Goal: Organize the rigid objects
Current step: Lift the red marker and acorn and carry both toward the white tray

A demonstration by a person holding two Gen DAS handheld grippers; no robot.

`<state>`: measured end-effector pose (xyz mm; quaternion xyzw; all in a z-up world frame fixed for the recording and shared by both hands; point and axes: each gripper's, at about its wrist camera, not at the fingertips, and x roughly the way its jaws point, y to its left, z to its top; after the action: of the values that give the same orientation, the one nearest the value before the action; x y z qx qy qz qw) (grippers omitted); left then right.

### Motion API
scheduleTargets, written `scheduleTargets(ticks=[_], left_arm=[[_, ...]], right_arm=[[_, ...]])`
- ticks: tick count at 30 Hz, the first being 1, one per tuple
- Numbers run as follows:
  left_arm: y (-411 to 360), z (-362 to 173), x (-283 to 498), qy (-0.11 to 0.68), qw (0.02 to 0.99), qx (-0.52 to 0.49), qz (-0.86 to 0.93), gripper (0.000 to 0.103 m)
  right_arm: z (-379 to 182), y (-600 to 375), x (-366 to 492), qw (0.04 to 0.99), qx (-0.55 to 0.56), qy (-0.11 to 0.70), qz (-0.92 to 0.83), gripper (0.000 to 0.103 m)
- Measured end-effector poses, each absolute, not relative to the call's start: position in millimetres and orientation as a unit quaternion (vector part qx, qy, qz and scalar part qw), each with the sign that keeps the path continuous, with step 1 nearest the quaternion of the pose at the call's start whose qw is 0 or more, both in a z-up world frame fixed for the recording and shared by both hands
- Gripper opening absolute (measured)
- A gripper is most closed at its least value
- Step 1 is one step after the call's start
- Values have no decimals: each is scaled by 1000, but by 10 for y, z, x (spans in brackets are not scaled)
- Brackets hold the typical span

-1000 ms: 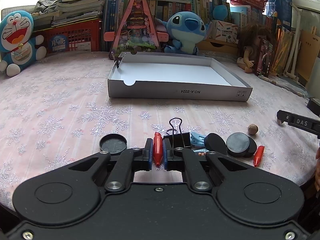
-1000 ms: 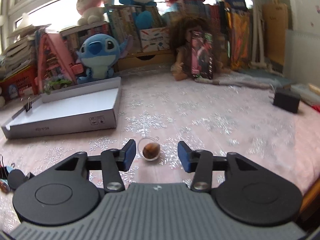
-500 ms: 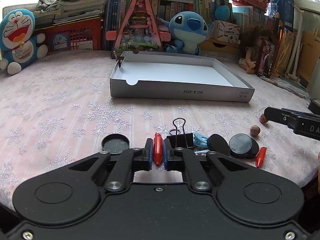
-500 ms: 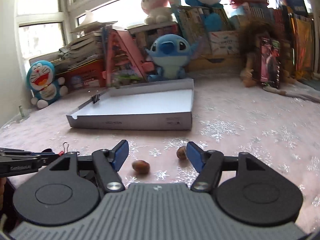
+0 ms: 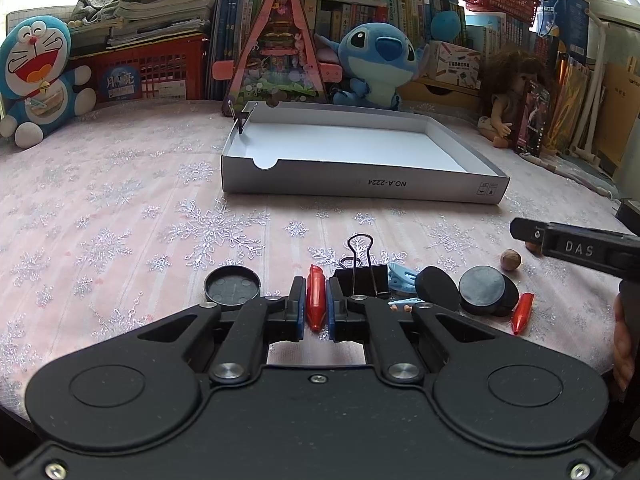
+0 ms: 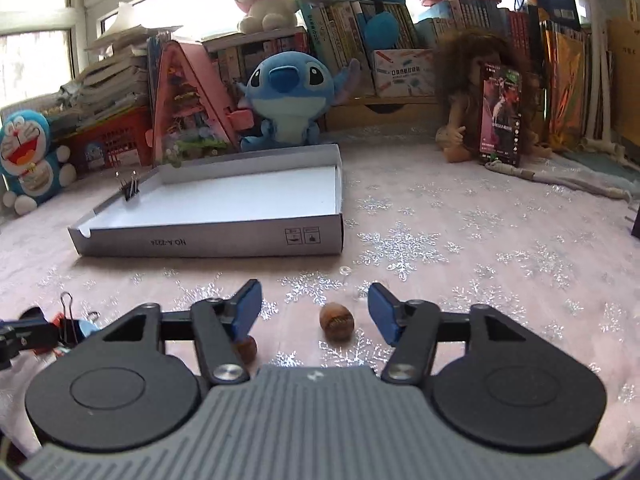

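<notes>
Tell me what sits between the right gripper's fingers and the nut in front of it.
Nothing visible. The nut lies on bare cloth between the right gripper's open fingers, which have just been closing. A second nut sits apart, under the left finger.

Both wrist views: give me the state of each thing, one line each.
left gripper: jaws shut on the red marker.
right gripper: jaws open and just closing, a nut lying loose between them.
tray: open-topped, a binder clip clipped upright on its wall.
</notes>
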<state>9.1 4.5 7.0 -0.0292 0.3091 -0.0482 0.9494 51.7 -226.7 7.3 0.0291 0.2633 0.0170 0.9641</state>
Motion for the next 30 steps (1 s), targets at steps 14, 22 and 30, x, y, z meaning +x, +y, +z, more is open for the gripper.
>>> scheduleTargets(ticks=[14, 22, 30], left_arm=[[34, 144, 97, 300, 952, -24, -52, 9], [54, 161, 111, 297, 953, -19, -53, 9], [11, 26, 176, 306, 951, -4, -52, 10]], right_arm=[[92, -2209, 480, 963, 25, 270, 11, 23], [204, -2192, 437, 966, 25, 255, 19, 23], [151, -2144, 404, 965, 14, 260, 20, 23]])
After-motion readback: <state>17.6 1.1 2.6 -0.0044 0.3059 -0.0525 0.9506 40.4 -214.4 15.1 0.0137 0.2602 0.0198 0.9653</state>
